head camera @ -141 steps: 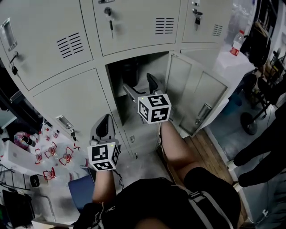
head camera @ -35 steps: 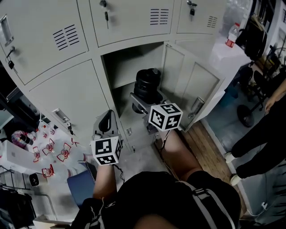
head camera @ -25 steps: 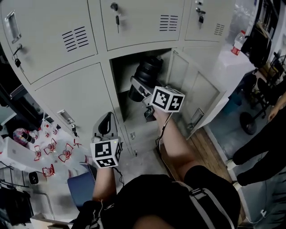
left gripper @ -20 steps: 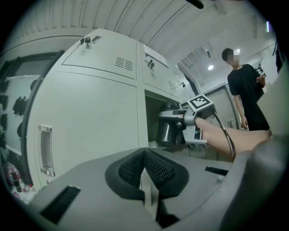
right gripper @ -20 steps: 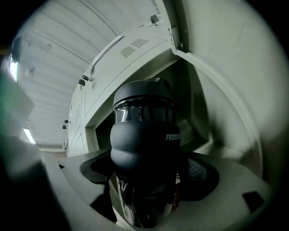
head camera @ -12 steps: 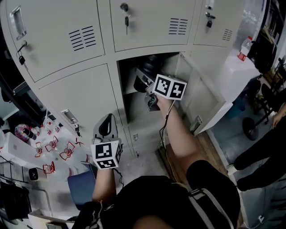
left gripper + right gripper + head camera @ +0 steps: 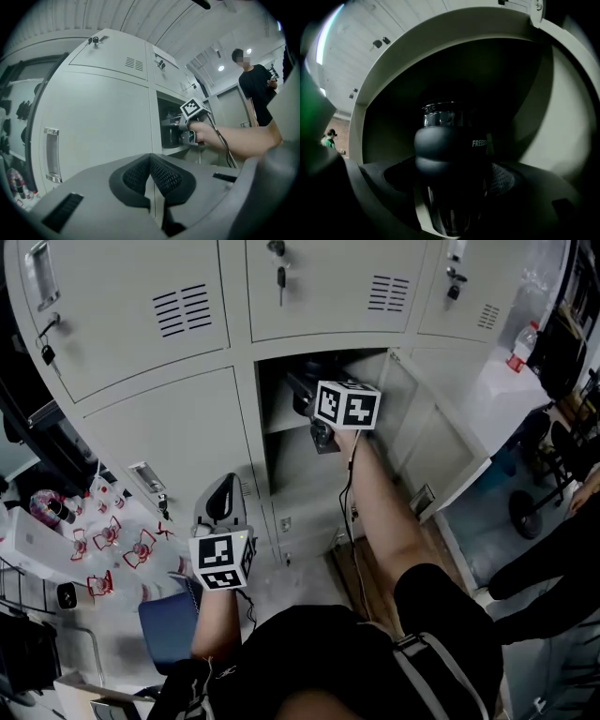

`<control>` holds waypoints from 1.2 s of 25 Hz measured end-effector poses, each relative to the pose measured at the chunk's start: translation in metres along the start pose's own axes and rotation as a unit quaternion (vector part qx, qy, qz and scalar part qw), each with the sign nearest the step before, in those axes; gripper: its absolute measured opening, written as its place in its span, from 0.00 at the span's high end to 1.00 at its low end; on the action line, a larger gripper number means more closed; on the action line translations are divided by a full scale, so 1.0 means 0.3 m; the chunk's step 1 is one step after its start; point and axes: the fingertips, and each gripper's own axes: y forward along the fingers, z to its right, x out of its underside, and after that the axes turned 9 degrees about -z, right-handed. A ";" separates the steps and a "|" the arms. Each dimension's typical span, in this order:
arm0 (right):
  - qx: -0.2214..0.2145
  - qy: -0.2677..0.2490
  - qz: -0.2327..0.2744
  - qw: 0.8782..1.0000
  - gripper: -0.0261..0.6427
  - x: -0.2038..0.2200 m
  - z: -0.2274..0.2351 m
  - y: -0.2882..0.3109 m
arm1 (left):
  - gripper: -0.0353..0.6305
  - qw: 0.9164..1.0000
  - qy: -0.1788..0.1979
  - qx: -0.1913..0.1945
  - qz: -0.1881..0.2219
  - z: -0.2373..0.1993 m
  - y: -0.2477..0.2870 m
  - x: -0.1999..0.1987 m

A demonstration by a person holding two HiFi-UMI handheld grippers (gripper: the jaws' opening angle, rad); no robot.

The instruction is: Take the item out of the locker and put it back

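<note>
In the right gripper view a black bottle [image 7: 445, 140] with white lettering stands upright between my jaws, inside the dark open locker compartment [image 7: 525, 117]. My right gripper [image 7: 450, 182] is shut on the bottle. In the head view my right gripper [image 7: 309, 395] reaches arm-outstretched into the open locker [image 7: 281, 418], and the bottle is hidden behind it. My left gripper [image 7: 223, 491] hangs low in front of the closed lower-left door, its fingers [image 7: 161, 176] pressed together on nothing. The left gripper view shows the right gripper [image 7: 192, 112] at the locker mouth.
The locker's door [image 7: 441, 442] swings open to the right. Closed lockers with keys [image 7: 280, 277] lie above and to the left. Red-trimmed items [image 7: 112, 549] and a blue object [image 7: 169, 629] lie on the floor at left. A person [image 7: 255, 89] stands at the right.
My right gripper has carried the black bottle from in front of the locker up and forward into the compartment. The left gripper has stayed where it was.
</note>
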 end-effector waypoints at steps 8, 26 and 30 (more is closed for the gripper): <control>0.026 -0.058 0.003 0.998 0.30 0.023 -0.002 0.027 | 0.93 1.000 0.000 0.000 -0.004 0.000 0.015 0.008; 0.041 -0.074 0.078 0.993 0.37 0.050 -0.067 -0.190 | 0.93 1.000 0.003 0.020 -0.007 0.053 0.044 0.014; 0.063 -0.080 0.093 0.990 0.75 0.145 -0.088 -0.314 | 0.93 1.000 0.000 0.023 -0.008 0.070 0.052 0.017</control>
